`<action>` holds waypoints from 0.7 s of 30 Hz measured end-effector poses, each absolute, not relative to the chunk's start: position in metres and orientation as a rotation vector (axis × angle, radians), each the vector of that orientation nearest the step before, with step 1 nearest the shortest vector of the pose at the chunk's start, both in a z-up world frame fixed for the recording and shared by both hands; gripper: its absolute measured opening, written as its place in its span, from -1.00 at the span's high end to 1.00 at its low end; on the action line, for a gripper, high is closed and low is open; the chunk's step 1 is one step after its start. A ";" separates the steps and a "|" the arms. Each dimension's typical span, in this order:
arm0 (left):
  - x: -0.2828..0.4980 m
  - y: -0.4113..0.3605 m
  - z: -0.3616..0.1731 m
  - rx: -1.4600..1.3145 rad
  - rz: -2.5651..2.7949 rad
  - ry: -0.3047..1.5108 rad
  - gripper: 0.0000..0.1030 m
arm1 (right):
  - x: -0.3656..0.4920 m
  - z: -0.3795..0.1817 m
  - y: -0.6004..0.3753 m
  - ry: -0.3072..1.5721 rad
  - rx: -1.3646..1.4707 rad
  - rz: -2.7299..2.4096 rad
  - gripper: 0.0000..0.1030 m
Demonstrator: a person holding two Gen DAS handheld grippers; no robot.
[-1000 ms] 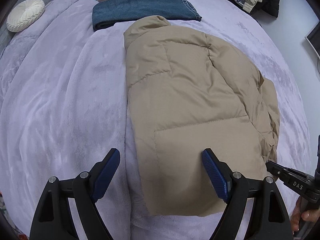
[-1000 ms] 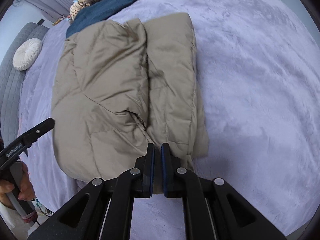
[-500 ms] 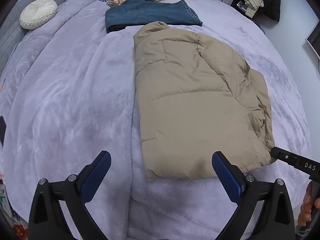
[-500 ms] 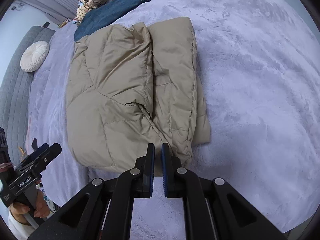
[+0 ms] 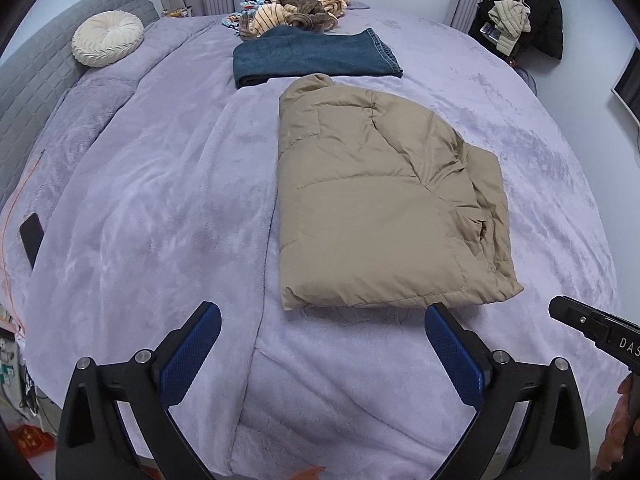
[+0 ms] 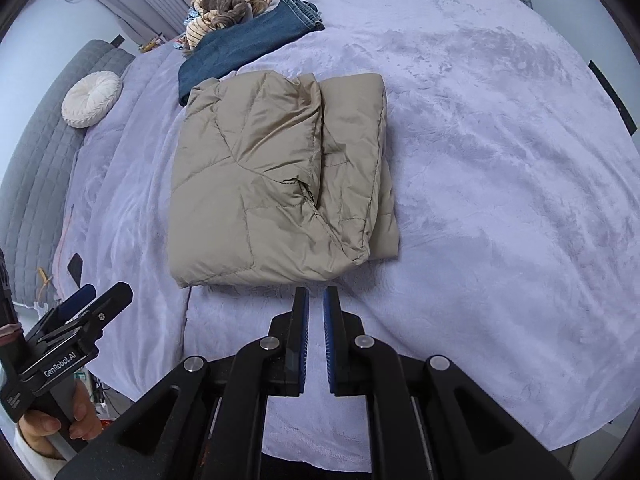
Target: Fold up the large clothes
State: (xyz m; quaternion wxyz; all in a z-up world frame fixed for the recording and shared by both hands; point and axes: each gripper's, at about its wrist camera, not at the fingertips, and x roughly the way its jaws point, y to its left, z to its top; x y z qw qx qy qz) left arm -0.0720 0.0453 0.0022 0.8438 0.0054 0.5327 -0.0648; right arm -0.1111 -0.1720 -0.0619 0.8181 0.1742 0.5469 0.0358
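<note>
A tan puffer jacket (image 5: 372, 200) lies folded into a long rectangle on the lavender bed cover (image 5: 160, 208). It also shows in the right wrist view (image 6: 272, 184), with one side folded over the middle. My left gripper (image 5: 320, 320) is open and empty, just short of the jacket's near hem. My right gripper (image 6: 316, 300) is shut and empty, just short of the same hem. Each gripper shows in the other's view, the right one (image 5: 592, 328) and the left one (image 6: 80, 312).
Folded blue jeans (image 5: 312, 58) lie beyond the jacket's collar, with a heap of striped and brown clothes (image 5: 296, 4) behind. A round cream cushion (image 5: 107, 38) rests against the grey headboard (image 5: 36, 76). A dark phone (image 5: 31, 234) lies at the bed's left edge.
Both grippers have pulled back from the jacket toward the bed's near edge. The left gripper no longer straddles the hem. The right gripper has come off the jacket's corner.
</note>
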 end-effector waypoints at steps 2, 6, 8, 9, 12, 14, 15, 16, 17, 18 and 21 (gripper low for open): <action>-0.080 0.046 0.009 0.013 -0.121 1.112 -0.98 | -0.118 -0.054 -0.171 1.150 0.353 0.060 -0.10; -0.095 0.049 0.022 0.003 -0.112 1.099 -0.98 | -0.132 -0.038 -0.170 1.115 0.320 0.054 -0.17; -0.104 0.052 0.030 0.009 -0.094 1.081 -0.98 | -0.138 -0.030 -0.168 1.103 0.294 0.045 -0.31; -0.107 0.053 0.034 0.007 -0.087 1.072 -0.98 | -0.141 -0.025 -0.167 1.090 0.275 0.040 -0.42; -0.112 0.059 0.044 -0.008 -0.080 1.055 -0.98 | -0.147 -0.014 -0.165 1.057 0.248 0.036 -0.55; -0.113 0.063 0.051 -0.014 -0.082 1.047 -0.98 | -0.150 -0.006 -0.163 1.039 0.241 0.039 -0.57; -0.112 0.066 0.054 -0.015 -0.081 1.040 -0.98 | -0.152 -0.003 -0.162 1.029 0.239 0.040 -0.61; -0.112 0.068 0.056 -0.014 -0.080 1.034 -0.98 | -0.152 0.001 -0.161 1.016 0.233 0.037 -0.63; -0.112 0.071 0.059 -0.011 -0.076 1.026 -0.98 | -0.152 0.005 -0.160 1.005 0.228 0.032 -0.63; -0.111 0.073 0.061 -0.007 -0.071 1.023 -0.98 | -0.152 0.007 -0.158 0.998 0.225 0.028 -0.64; -0.109 0.080 0.065 0.007 -0.075 1.020 -0.98 | -0.150 0.011 -0.153 0.981 0.220 0.000 -0.69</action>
